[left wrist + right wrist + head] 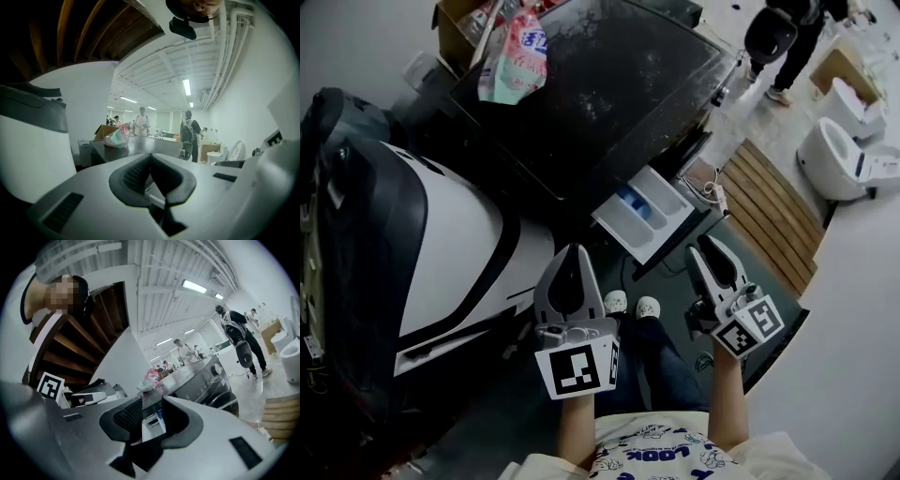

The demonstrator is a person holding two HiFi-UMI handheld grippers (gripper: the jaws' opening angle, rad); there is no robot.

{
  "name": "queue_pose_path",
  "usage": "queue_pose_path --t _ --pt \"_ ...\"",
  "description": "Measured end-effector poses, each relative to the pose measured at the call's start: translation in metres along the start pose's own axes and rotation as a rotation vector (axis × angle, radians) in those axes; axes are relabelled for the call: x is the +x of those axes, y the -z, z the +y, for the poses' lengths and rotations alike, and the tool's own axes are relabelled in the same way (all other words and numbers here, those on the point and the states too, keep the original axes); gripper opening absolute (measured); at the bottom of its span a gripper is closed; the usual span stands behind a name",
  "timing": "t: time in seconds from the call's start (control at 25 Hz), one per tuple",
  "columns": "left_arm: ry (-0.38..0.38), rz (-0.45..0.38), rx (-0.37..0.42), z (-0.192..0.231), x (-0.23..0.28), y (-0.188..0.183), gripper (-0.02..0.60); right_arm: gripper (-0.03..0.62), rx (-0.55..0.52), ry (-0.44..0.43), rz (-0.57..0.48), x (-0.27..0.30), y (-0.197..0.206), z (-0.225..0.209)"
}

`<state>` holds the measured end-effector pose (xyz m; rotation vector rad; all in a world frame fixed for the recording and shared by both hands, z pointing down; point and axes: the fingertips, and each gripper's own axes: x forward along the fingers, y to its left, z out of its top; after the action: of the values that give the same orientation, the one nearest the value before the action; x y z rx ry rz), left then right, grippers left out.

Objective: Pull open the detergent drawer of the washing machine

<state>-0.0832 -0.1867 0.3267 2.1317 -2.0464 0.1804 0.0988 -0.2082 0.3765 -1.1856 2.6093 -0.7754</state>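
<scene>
The dark washing machine (600, 84) stands ahead of me, and its white detergent drawer (642, 216) is pulled out from the front, with a blue insert showing inside. My left gripper (573, 251) hovers short of the drawer on its left, its fingertips touching and nothing held; in the left gripper view (150, 157) the pads meet. On the other side, just right of the drawer's front, my right gripper (705, 248) is clear of it. Its jaws (151, 406) stand apart and empty, and the drawer (152, 423) shows through the gap.
A pink and green bag (517, 56) lies on the machine's top beside a cardboard box (455, 23). A large white and black appliance (441, 253) fills the left. A wooden slat pallet (773, 211), white toilets (844, 159) and a standing person (783, 37) are to the right.
</scene>
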Motion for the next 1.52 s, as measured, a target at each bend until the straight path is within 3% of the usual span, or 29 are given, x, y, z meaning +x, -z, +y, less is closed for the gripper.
queue_pose_path --t 0.44,1.04,1.2,1.52 --pt "-0.056 -0.056 -0.006 0.030 -0.022 -0.051 0.014 0.085 -0.321 0.081 0.017 0.031 -0.056 0.063" --pt "-0.113 -0.131 -0.006 0.059 -0.043 -0.102 0.014 0.031 -0.464 0.058 -0.017 0.070 -0.090 0.120" --pt "-0.129 -0.198 -0.028 0.069 -0.047 -0.118 0.014 0.025 -0.515 0.048 -0.019 0.079 -0.091 0.138" --pt "-0.133 -0.175 0.009 0.085 -0.054 -0.125 0.014 0.014 -0.537 0.034 -0.043 0.089 -0.097 0.161"
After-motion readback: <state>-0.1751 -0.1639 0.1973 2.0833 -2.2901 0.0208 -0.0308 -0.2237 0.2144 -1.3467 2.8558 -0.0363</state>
